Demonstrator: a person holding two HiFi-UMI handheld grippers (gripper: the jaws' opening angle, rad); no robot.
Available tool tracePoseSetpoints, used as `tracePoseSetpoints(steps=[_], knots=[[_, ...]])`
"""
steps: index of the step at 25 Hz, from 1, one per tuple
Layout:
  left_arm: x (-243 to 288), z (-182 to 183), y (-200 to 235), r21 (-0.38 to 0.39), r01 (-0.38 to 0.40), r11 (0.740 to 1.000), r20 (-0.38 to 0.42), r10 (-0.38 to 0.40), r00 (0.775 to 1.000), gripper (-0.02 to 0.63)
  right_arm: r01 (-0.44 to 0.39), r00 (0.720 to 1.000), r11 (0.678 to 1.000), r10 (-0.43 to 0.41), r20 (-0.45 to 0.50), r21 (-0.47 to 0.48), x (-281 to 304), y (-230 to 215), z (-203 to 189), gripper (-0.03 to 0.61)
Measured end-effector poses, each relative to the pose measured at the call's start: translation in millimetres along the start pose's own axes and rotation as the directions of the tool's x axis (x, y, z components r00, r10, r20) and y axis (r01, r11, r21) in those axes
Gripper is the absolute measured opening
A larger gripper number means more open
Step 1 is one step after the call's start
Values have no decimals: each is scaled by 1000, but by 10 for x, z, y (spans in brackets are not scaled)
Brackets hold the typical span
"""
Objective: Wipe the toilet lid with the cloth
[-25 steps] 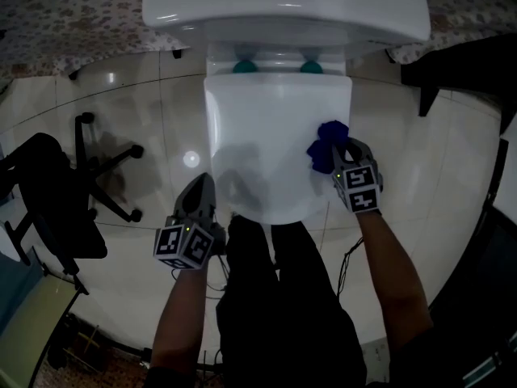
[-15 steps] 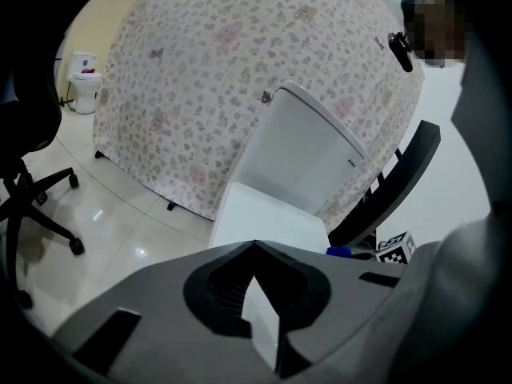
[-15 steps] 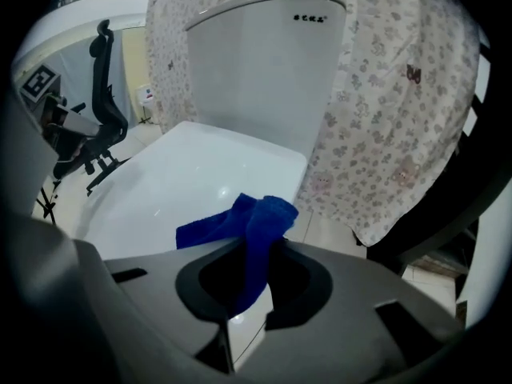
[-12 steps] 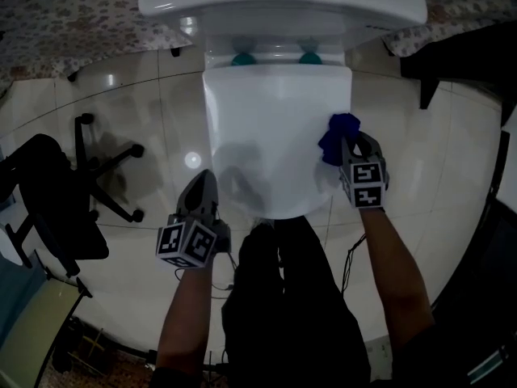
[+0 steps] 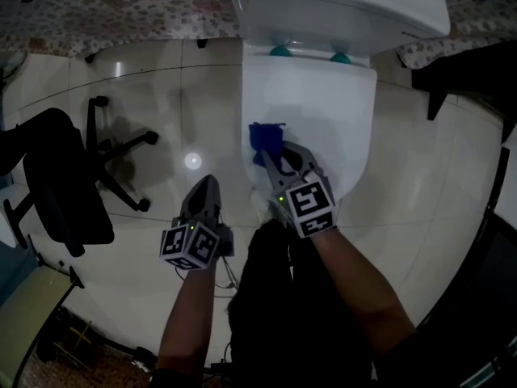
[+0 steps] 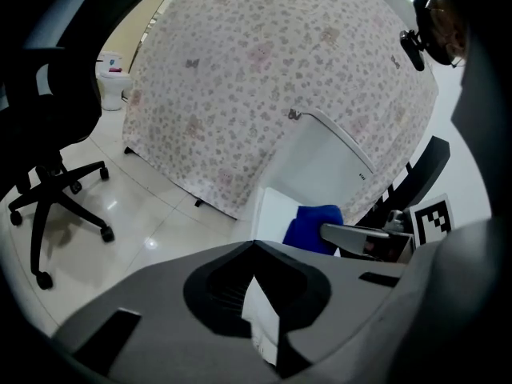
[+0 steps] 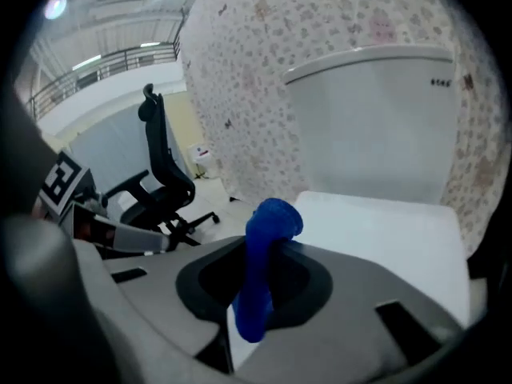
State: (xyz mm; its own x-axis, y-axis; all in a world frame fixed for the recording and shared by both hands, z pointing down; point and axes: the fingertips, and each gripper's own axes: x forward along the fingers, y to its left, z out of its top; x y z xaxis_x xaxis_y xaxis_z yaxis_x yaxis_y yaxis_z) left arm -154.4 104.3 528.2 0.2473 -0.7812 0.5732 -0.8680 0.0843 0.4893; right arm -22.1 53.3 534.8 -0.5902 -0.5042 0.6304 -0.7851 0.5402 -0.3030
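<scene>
I'm sweeping the blue cloth (image 5: 265, 136) across the toilet lid (image 5: 327, 111): a moment ago it was at the lid's right edge, now it's pressing on the left edge near the front. My right gripper (image 5: 272, 153) is clamping it, and my left gripper (image 5: 208, 186) is hanging closed and empty over the floor (image 5: 153, 208). I'm reckoning one full cross pass is done.

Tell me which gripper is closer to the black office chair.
Left. The left gripper hangs over the floor tiles between the office chair and the toilet. The right gripper, clamping the blue cloth, is farther off, over the left edge of the toilet lid.
</scene>
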Motion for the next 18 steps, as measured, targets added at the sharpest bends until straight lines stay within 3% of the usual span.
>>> tracePoseSetpoints(steps=[3,5,9,18], knots=[[-120,0,133,-7,2,1000,-3,-2,1000,-8,-99,993,984,108,-55,148,380,432,-204,52],[-175,-28,201,-13,2,1000,-7,-2,1000,-8,-75,984,981,102,-149,177,586,484,-508,52],[-191,-151,262,-17,11,1000,-25,-11,1000,-8,15,956,999,-5,-295,31,648,234,-968,52],[-74,-426,33,9,78,997,-89,-77,993,-8,124,941,983,-160,-297,-137,19,-723,-1215,54]])
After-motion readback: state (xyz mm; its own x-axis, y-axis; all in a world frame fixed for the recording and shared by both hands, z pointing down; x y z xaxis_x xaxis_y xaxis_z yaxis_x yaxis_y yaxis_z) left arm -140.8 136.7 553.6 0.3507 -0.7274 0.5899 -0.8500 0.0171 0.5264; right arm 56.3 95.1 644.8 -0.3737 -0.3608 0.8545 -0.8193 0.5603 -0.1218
